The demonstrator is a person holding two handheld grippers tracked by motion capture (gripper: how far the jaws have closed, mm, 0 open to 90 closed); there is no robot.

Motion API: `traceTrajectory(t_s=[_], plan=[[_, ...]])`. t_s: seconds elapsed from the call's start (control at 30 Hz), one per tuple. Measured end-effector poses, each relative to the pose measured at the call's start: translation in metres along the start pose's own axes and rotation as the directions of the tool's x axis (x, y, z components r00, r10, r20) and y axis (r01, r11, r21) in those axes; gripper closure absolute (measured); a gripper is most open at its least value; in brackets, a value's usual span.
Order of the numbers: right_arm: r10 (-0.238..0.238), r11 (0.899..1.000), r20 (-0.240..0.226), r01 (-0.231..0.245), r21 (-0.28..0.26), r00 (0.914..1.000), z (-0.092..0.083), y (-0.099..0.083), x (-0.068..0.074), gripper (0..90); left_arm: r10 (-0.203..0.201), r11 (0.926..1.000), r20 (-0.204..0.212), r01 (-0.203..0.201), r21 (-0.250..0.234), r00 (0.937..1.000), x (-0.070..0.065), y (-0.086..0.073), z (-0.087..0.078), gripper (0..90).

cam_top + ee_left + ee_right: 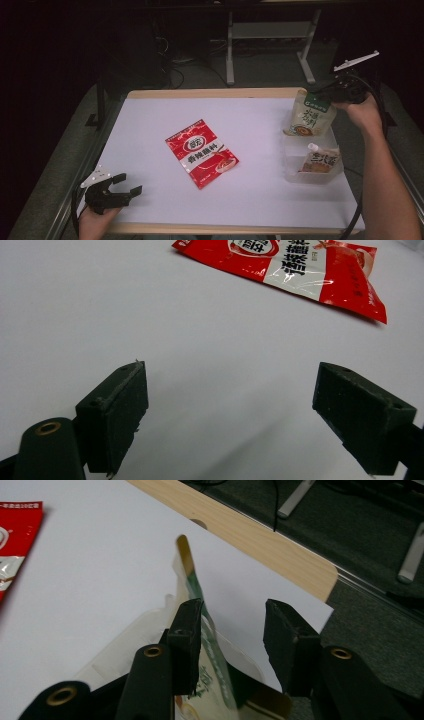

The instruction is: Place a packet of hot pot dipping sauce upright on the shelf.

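At far left, near the front edge of the white tabletop point(150, 210): left tongs point(131, 184) resting low, jaws spread wide, nothing between them, pads bare over the white surface in the left gripper view point(120, 407). Toward the middle: red seasoning sachet point(201, 153), flat on the tabletop, lying askew, well apart from both tongs; seen again at the top of the left gripper view point(300, 275). Further right: clear plastic tray point(290, 172) with one spouted sauce pouch point(319, 161) lying inside. At the tray's far end: green-topped stand-up pouch point(310, 117), upright, tilted a little, its base seemingly at or in the tray. At far right: right tongs point(336, 90) at the pouch's top corner; in the right gripper view point(235, 630) jaws parted, one pad just beside or perhaps touching the pouch's thin edge point(192, 572), the other clearly off it, so no clamp. Judged step: letting go of the green-topped pouch at the tray. Next move likely: lifting clear without tipping the pouch, then across to the red sachet.
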State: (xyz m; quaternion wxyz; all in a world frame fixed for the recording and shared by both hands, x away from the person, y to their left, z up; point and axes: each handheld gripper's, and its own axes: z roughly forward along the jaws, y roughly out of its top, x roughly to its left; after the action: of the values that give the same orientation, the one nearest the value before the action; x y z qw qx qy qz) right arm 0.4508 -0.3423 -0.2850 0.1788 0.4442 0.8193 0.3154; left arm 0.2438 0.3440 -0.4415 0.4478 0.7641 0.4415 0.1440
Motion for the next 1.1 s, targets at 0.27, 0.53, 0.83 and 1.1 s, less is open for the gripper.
traceTrajectory(t_s=[0.27, 0.53, 0.83, 1.1], plan=[[-0.032, 0.999, -0.037, 0.032, 0.008, 0.9988, 0.013, 0.016, 0.013, 55.9, 0.001, 1.0000, 0.001, -0.001, 0.002, 1.0000, 0.000, 0.000, 0.000, 14.4], [-0.045, 0.999, -0.070, 0.045, 0.001, 0.9966, 0.020, 0.026, 0.024, 56.5, -0.004, 1.0000, 0.004, 0.004, 0.003, 1.0000, 0.000, -0.001, 0.001, 14.4], [-0.054, 0.998, -0.059, 0.056, 0.032, 0.9968, 0.032, 0.031, 0.028, 62.1, 0.001, 1.0000, 0.003, -0.001, 0.004, 1.0000, 0.000, 0.000, 0.000, 14.4], [-0.057, 0.997, -0.102, 0.062, 0.046, 0.9932, 0.030, 0.031, 0.028, 73.4, 0.001, 1.0000, 0.004, -0.001, 0.002, 1.0000, 0.000, 0.000, 0.000, 14.4]])
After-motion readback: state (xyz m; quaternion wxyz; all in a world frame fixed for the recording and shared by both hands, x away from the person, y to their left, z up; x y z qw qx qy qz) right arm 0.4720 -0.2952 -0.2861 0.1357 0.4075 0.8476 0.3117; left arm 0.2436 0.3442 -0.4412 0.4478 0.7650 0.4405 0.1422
